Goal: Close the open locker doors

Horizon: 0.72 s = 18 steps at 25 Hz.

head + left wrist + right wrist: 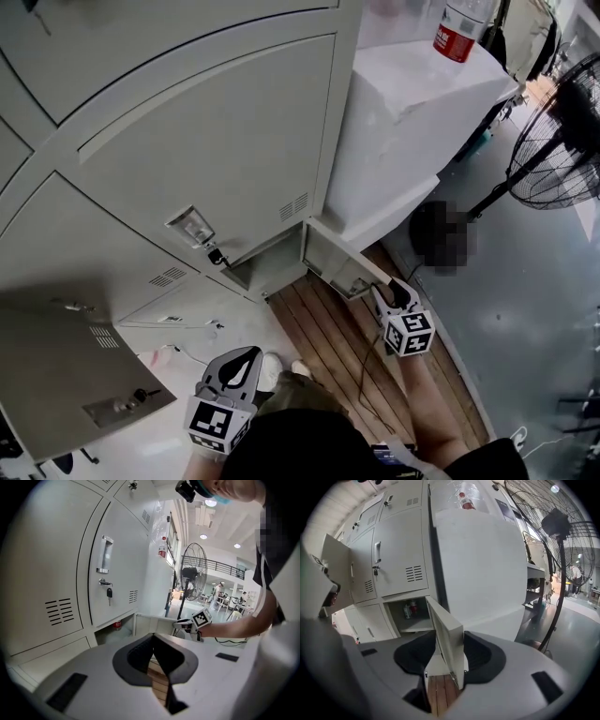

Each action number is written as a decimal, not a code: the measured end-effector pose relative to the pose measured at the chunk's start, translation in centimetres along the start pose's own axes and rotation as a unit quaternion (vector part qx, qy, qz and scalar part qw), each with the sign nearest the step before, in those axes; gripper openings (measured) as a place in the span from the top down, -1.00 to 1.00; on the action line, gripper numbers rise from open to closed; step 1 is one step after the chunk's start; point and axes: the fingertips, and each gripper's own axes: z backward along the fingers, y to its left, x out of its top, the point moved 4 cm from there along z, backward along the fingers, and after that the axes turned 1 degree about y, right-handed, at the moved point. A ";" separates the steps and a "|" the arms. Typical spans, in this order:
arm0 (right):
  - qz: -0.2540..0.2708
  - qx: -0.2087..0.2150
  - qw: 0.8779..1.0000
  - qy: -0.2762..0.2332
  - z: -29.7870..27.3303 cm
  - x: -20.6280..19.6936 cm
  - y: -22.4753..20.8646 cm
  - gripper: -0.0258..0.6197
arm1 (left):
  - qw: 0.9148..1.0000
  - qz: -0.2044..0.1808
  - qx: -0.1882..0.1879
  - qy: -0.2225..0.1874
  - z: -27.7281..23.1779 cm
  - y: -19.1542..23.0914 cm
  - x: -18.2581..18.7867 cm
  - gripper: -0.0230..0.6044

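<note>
- Right gripper (447,641) is down low at the foot of the lockers, jaws spread wide. The free edge of the small locker door (440,623) stands between them, with a gap showing on the left side, so there's no clamp on it.
- That door hangs out from the bottom right corner of the locker bank. It's attached on the right side of its compartment (410,616) and angled out over the wooden boards (337,347).
- Inside the compartment, a couple of small containers sit on the shelf, one with red on it.
- Directly above, the larger door is closed, with a key (109,592) hanging in its lock under the handle.
- Over at the far left, a second open door (66,375) juts out from the bank, its vents and handle plate facing up in the head view.
- Left gripper (153,641) is held back close to the person's body, well apart from the lockers. Its jaws are pressed together at the tips with nothing between them.
- Just right of the lockers stands a white cabinet (403,122), with a red-labelled bottle (457,26) on top.
- Further right, a big black fan (558,141) stands on the grey floor.
</note>
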 end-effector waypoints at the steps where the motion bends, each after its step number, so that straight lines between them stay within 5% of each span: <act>1: -0.001 0.001 1.000 0.000 0.0 0.0 0.1 0.35 | 1.000 0.001 0.002 0.000 0.1 0.0 0.0 0.91; 18: 0.007 0.044 0.999 0.015 1.3 -1.4 4.8 0.34 | 1.000 0.016 0.021 -0.014 2.3 -0.3 -0.9 0.91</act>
